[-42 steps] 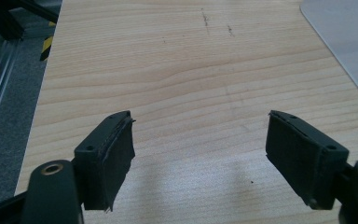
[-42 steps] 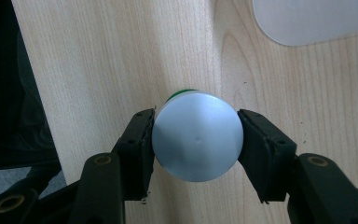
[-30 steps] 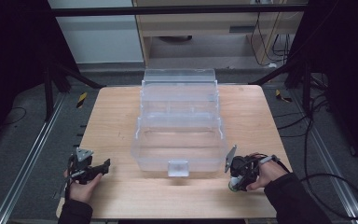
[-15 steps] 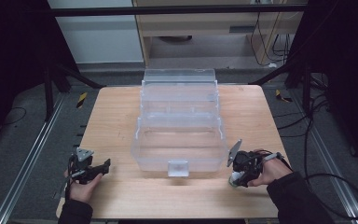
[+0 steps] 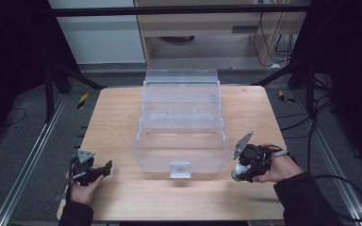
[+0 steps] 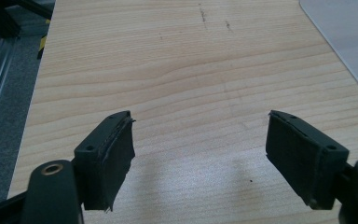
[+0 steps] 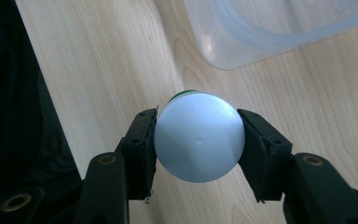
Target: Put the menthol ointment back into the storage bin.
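Observation:
A clear plastic tiered box (image 5: 181,125) stands open in the middle of the wooden table (image 5: 118,108). My right gripper (image 5: 239,170) hangs just off the box's front right corner, shut on a small round white-capped object (image 7: 199,136) with a green edge behind the cap; both pads press on its sides above the tabletop. The box's clear corner (image 7: 242,37) lies beyond it. My left gripper (image 5: 104,167) rests near the table's front left edge, pointing right. Its jaws stand wide open over bare wood (image 6: 200,121), with nothing between them.
Dark metal frame rails (image 5: 33,155) run along both sides of the table. A wooden cabinet (image 5: 207,28) stands behind it, with cables (image 5: 320,132) trailing on the floor at the right. The box's edge (image 6: 349,32) shows at the far right of the left gripper view.
My right gripper has risen a little off the table with the white-capped object held in it. The left gripper has stayed where it was.

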Tool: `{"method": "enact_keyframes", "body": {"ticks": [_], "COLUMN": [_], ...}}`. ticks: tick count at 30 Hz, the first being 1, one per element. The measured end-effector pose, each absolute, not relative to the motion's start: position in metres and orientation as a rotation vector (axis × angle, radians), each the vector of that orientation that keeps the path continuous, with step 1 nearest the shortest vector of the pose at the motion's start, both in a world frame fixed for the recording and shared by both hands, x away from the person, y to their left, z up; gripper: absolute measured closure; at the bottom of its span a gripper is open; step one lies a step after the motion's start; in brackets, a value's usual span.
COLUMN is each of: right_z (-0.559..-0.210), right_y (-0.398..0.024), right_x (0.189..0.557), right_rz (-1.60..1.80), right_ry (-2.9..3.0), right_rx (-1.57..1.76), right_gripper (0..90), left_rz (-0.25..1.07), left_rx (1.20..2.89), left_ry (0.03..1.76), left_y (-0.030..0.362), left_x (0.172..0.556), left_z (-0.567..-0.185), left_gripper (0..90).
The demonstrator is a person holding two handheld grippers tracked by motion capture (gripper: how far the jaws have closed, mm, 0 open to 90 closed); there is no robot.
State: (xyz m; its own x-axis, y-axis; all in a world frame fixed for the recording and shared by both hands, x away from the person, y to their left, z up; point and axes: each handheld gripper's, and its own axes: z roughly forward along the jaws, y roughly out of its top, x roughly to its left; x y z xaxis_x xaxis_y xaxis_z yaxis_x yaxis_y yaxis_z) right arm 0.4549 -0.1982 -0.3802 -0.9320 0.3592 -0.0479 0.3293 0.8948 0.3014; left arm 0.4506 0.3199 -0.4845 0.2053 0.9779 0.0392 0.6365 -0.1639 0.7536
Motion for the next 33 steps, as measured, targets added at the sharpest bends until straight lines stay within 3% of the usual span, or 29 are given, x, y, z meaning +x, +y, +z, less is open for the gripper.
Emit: {"method": "enact_keyframes", "body": {"ticks": [33], "right_z": [-0.315], "right_y": [-0.177], "right_x": [0.474], "right_rz": [0.472], "right_ry": [2.928], "right_rx": [0.509], "right_gripper": [50.3], "left_rz": [0.717], "left_rx": [1.891], "left_ry": [1.501], "left_y": [0.320], "left_x": [0.452], "left_z": [-0.486], "left_gripper": [22.7]}}
